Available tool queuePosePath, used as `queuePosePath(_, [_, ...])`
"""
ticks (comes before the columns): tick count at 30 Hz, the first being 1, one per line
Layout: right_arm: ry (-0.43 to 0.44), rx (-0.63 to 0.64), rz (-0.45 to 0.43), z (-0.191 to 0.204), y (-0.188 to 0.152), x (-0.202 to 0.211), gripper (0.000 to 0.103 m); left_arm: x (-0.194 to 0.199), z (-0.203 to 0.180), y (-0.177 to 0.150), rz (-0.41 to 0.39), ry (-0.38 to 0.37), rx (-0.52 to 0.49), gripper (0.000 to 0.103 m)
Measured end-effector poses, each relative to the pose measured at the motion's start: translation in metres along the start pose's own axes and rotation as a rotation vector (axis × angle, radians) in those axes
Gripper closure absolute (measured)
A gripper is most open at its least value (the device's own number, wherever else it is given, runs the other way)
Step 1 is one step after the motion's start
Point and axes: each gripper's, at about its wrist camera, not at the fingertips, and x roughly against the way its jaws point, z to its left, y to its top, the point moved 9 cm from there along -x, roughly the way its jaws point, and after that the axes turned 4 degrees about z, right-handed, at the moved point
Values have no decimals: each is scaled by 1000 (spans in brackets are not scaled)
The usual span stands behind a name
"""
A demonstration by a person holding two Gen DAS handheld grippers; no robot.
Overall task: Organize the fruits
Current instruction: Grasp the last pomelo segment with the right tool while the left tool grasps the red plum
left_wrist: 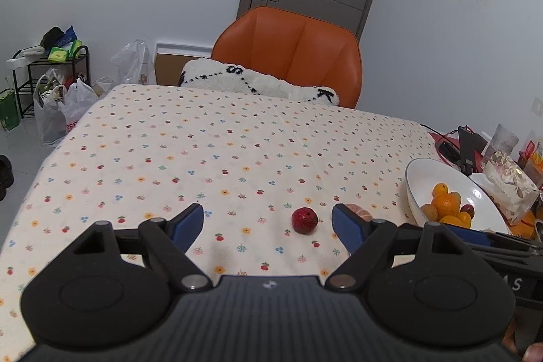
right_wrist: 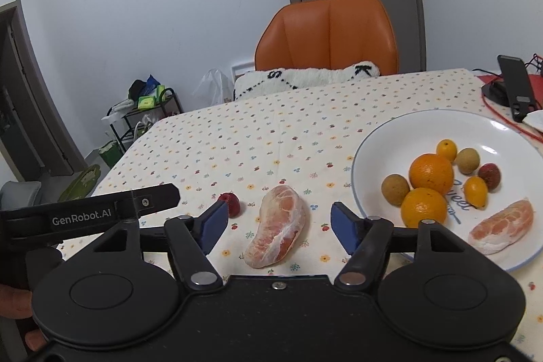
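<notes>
"GenRobot.AI" reads white on the left gripper out left of the jaws, and black letters "S" and "K" mark the cushion beyond them.

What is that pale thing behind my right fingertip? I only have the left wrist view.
Observer: A peeled grapefruit segment, lying on the tablecloth between the open right gripper fingers.
Operator: Any more of those?
Observer: One, already on the white plate, at its near edge.
Operator: And my red fruit?
Observer: The small red fruit lies left of the segment, apart from it; the left gripper is open too.
</notes>
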Motion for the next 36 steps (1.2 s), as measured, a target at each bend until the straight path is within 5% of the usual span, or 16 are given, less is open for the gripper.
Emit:
queuePosePath(13, [-15, 45, 79, 5, -5, -41, 43, -30, 8, 5, 24, 1, -2, 31])
queuePosePath(18, [-48, 83, 113, 5, -12, -52, 64, -36, 5, 3, 32, -11, -9, 32])
queuePosePath(36, [-4, 81, 53, 5, 5, -34, 84, -45, -2, 7, 35, -32, -24, 33])
